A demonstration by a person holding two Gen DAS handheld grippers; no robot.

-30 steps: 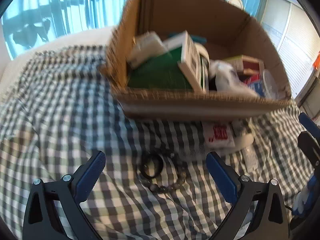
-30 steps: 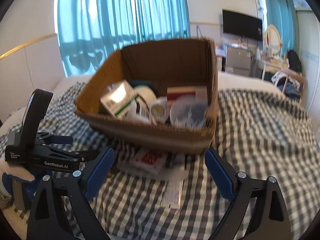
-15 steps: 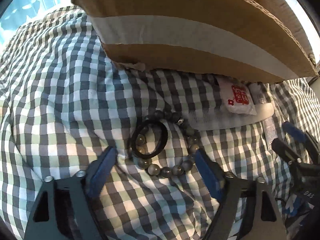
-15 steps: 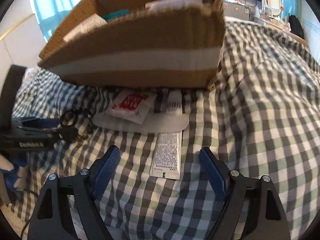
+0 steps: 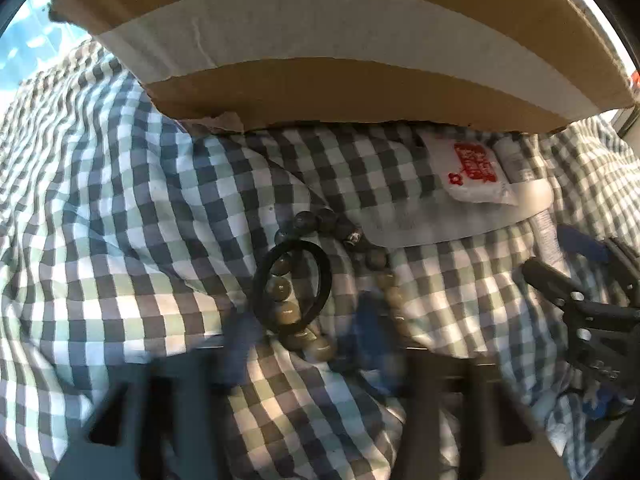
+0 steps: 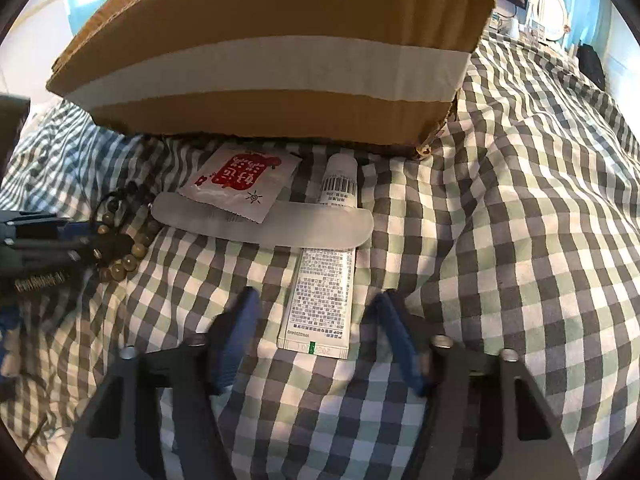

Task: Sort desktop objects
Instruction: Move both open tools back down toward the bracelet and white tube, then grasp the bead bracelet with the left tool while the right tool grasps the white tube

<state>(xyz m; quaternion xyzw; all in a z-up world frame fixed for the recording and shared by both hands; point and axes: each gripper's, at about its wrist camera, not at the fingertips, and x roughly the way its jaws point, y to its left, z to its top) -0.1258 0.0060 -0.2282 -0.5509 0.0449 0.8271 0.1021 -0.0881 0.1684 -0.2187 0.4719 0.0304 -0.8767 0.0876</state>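
A bead bracelet [image 5: 304, 332] and a black hair tie [image 5: 292, 284] lie together on the checked cloth. My left gripper [image 5: 308, 336] is low over them, fingers blurred and partly closed on either side of the beads. A white ointment tube [image 6: 322, 292] lies flat between the open fingers of my right gripper [image 6: 320, 320]. A translucent comb [image 6: 264, 222] lies across the tube. A white sachet with red print [image 6: 240, 182] rests on the comb. The bracelet also shows in the right wrist view [image 6: 124, 256] beside the left gripper [image 6: 60, 240].
A cardboard box [image 6: 272, 52] with a white tape band stands just behind the objects and also fills the top of the left wrist view [image 5: 340, 40]. The checked cloth [image 6: 520, 240] is rumpled. Furniture stands at the far right [image 6: 552, 12].
Both grippers have dropped lower and moved forward. The left fingers have narrowed around the bracelet and hair tie. The right fingers have narrowed around the tube's lower end.
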